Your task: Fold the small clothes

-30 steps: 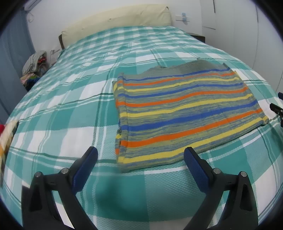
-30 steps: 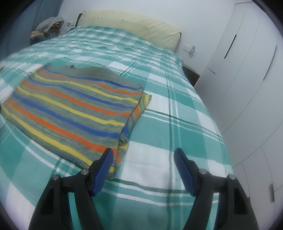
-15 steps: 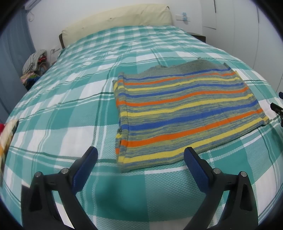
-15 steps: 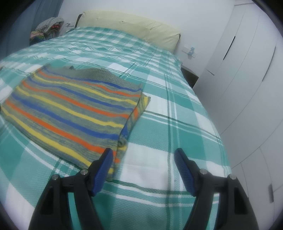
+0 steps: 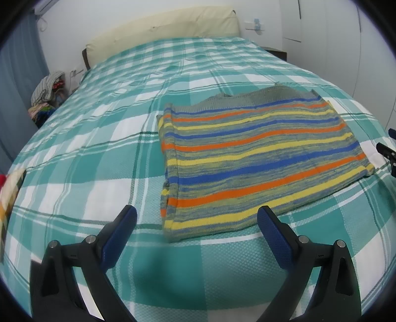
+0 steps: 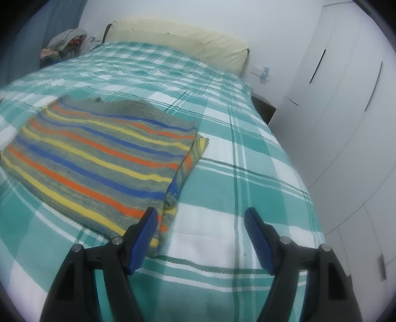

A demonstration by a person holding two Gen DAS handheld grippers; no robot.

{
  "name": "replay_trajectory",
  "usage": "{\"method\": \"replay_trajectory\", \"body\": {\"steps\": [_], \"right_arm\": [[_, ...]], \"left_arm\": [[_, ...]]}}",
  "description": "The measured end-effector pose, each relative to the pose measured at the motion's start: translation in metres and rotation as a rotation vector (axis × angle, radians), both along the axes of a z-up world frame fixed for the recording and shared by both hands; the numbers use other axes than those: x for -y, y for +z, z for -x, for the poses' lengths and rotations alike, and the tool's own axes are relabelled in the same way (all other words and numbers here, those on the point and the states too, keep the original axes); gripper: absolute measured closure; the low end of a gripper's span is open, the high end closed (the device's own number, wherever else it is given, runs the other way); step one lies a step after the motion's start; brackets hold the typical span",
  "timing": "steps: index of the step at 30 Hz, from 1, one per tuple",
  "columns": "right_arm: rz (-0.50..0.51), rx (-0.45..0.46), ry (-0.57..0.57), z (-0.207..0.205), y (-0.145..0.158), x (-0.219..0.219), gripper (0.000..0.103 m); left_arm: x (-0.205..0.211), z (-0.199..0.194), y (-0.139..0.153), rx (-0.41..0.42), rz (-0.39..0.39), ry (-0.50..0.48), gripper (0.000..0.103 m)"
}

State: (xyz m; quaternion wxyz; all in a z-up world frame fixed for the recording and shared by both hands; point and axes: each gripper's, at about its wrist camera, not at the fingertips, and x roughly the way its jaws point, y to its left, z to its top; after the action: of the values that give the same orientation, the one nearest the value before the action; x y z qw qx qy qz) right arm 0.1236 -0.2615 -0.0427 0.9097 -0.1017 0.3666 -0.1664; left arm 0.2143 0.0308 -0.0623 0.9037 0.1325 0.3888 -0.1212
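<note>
far-left floor: heap of clothes against the wall beside the bed; well apart from the work
near-left edge: patterned cloth partly cut off by the frame; cannot tell what it is
bed: teal and white check cover, flat; cream pillow across the far end
left gripper: jaws wide, nothing between the blue pads; hovers over bare cover, just near of the sweater's near-left corner; not touching it
striped sweater: centre-right of the bed, near half; lies flat as a rough rectangle, sides turned in, grey ribbed band along the far edge; layers show at the left fold
handling (judgement): soft knit, light, limp; will sag and drape once lifted; surface looks grippy, not slippery; nothing fragile; doubled edges thicker, so the pads should bite the whole stack or the lower layer slides
where to hold (judgement): the two near corners, one gripper each; pinch through all layers at the hem, then carry toward the far band
right gripper: jaws wide, empty; left pad overlaps the sweater's near-right corner in its own view; contact cannot be told
far right: white wardrobe doors
</note>
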Motion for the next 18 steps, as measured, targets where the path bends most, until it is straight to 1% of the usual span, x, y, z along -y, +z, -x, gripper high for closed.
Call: {"method": "replay_trajectory", "body": {"steps": [5, 9, 18], "right_arm": [[0.0, 0.014, -0.017, 0.0016, 0.0034, 0.0014, 0.031], [0.006, 0.008, -0.041, 0.0008, 0.0036, 0.0046, 0.031], [0.011, 0.01, -0.048, 0.0014, 0.0046, 0.0064, 0.03]], "left_arm": [[-0.0004, -0.0003, 0.0007, 0.001, -0.008, 0.0, 0.005], [0.0002, -0.0006, 0.0005, 0.0, -0.01, -0.001, 0.005], [0.0048, 0.0009, -0.0027, 0.004, -0.03, -0.014, 0.005]]}}
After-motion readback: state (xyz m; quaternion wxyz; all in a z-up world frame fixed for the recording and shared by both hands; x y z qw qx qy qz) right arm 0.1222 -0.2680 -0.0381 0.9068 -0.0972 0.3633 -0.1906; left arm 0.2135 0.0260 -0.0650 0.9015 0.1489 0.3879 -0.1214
